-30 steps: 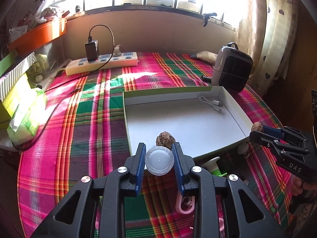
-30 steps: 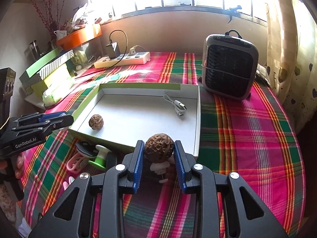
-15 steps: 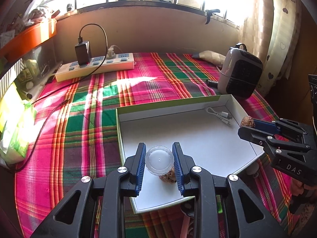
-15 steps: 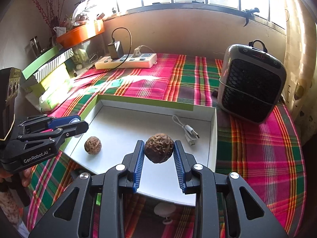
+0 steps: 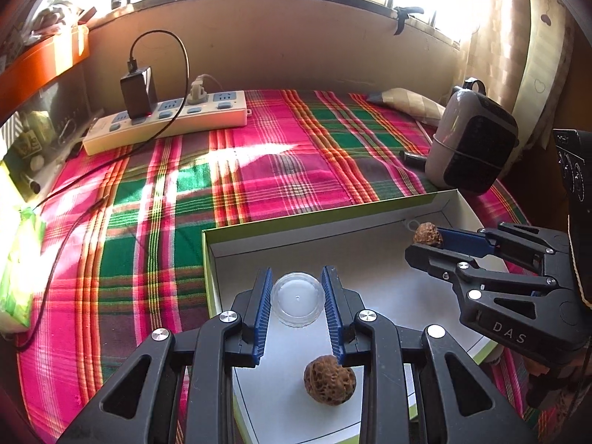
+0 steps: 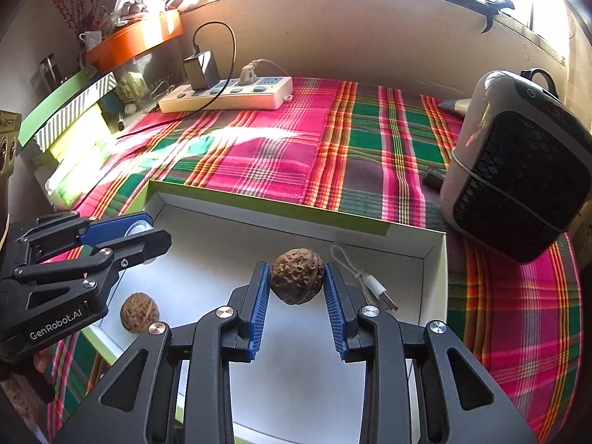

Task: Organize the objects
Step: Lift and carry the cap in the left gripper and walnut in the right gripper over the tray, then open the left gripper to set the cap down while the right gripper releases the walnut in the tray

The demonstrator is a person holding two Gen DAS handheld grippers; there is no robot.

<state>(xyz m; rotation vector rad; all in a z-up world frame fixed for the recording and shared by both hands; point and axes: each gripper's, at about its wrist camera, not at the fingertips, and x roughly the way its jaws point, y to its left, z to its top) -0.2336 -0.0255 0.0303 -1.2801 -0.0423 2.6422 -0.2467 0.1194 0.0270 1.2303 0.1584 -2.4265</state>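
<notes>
Since a second ago both grippers have travelled from the near edge of the white box to above its floor, each keeping its load. The left gripper has its blue pads pressed on a clear round lid, jaws only narrowly apart; the box's green-edged far wall now lies just ahead of it, where before the whole tray lay in front. The right gripper clamps a wrinkled walnut in the same narrow grip. The second walnut, earlier ahead of the left fingers, now lies on the box floor below and behind them. A white USB cable lies in the box just right of the right gripper's fingertips.

The box sits on a pink-and-green plaid cloth. Ahead and to the right stands a small grey heater; far ahead, by the wall under the bright window, lies a white power strip with a black charger plugged in.
</notes>
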